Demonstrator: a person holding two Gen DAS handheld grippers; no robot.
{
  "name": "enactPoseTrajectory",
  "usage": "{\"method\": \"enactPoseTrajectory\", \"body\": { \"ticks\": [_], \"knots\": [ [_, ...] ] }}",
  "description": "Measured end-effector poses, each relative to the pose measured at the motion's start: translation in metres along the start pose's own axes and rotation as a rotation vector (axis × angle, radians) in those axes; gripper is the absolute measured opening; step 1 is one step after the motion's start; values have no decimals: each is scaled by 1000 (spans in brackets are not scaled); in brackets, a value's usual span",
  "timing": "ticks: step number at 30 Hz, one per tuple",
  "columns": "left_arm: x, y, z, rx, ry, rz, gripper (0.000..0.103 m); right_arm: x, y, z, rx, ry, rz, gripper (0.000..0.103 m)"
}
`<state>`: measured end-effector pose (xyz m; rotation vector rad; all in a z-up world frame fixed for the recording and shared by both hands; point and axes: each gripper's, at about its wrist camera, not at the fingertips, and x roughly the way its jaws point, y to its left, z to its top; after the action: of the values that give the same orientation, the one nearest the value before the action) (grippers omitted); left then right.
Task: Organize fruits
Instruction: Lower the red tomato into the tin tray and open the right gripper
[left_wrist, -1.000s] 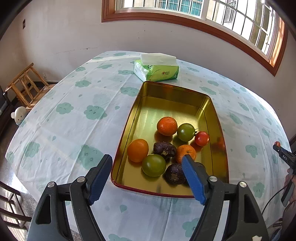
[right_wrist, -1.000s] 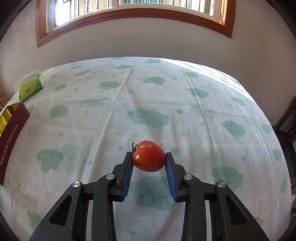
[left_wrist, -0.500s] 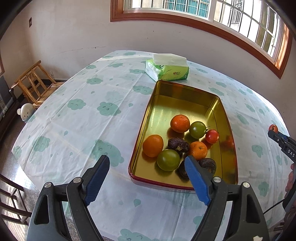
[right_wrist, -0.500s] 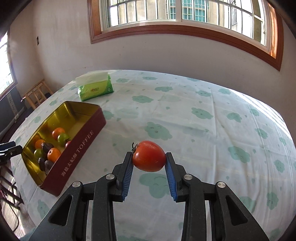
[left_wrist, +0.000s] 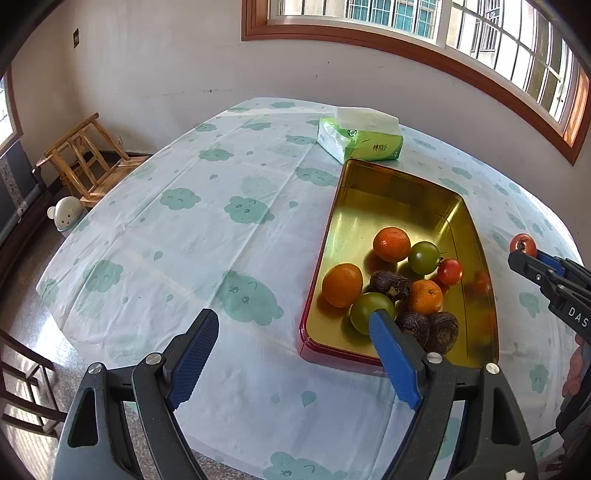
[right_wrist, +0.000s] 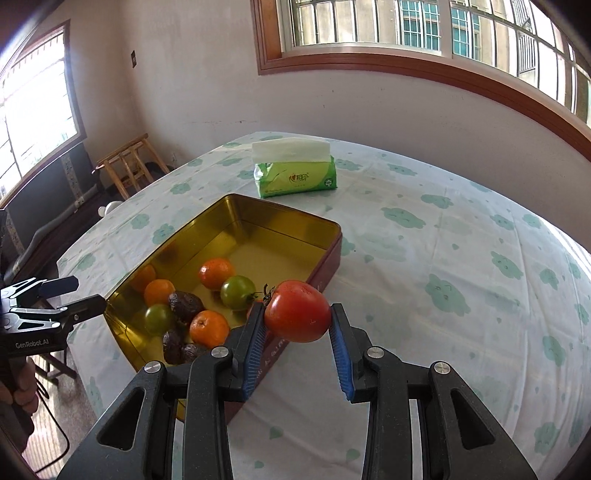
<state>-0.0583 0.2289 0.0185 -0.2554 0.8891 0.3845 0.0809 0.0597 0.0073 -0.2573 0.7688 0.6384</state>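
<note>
Fruits lie gathered at the near end of a shallow rectangular gold-lined tin tray with dark red outer walls (left_wrist: 402, 192), which rests on a tabletop covered by a white cloth printed with green clouds (left_wrist: 207, 236). In the tray there are three round oranges (left_wrist: 391, 244), two green tomatoes (left_wrist: 424, 257), one small red tomato with a stem (left_wrist: 449, 271) and three dark brown wrinkled fruits (left_wrist: 389, 284), most of them touching one another; the far half of the tray is bare metal. One orange (left_wrist: 342, 284) sits slightly apart, by the tray's left wall in the left wrist view.

The right gripper (right_wrist: 297, 332) is clamped on a larger ripe red tomato (right_wrist: 297, 311), its blue-padded jaws pressing the tomato from both sides, held in the air near the tray's long side wall. From the left wrist view that same tomato (left_wrist: 523, 244) shows at the right edge, past the tray's far side wall.

The left gripper (left_wrist: 291, 354) hangs over the tabletop at the tray's near corner. Its jaws have just been opening and stand wide, with nothing between them but cloth and the tray's corner below.

A green soft pack of white tissues (left_wrist: 360, 138) lies just beyond the tray's far end. A wooden stool (left_wrist: 86, 155) stands on the floor beside the table.
</note>
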Motion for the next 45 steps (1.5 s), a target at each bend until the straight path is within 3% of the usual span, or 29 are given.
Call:
{"method": "enactPoseTrajectory", "body": {
  "ticks": [13,34,36,40,45],
  "knots": [
    [2,25,-4,-37,2,45,81,47,51,5,-78,71,64,35],
    [-2,19,-9,-26,6,65,82,77,66,4,-77,119,26,36],
    [-2,16,-9,-20,7,63,82,75,66,3,-72,115,24,39],
    [-5,10,-9,-7,10,59,82,65,67,5,-67,83,16,59],
    [-9,7,-10,-1,6,55,82,45,67,5,-56,63,14,66]
  ]
}}
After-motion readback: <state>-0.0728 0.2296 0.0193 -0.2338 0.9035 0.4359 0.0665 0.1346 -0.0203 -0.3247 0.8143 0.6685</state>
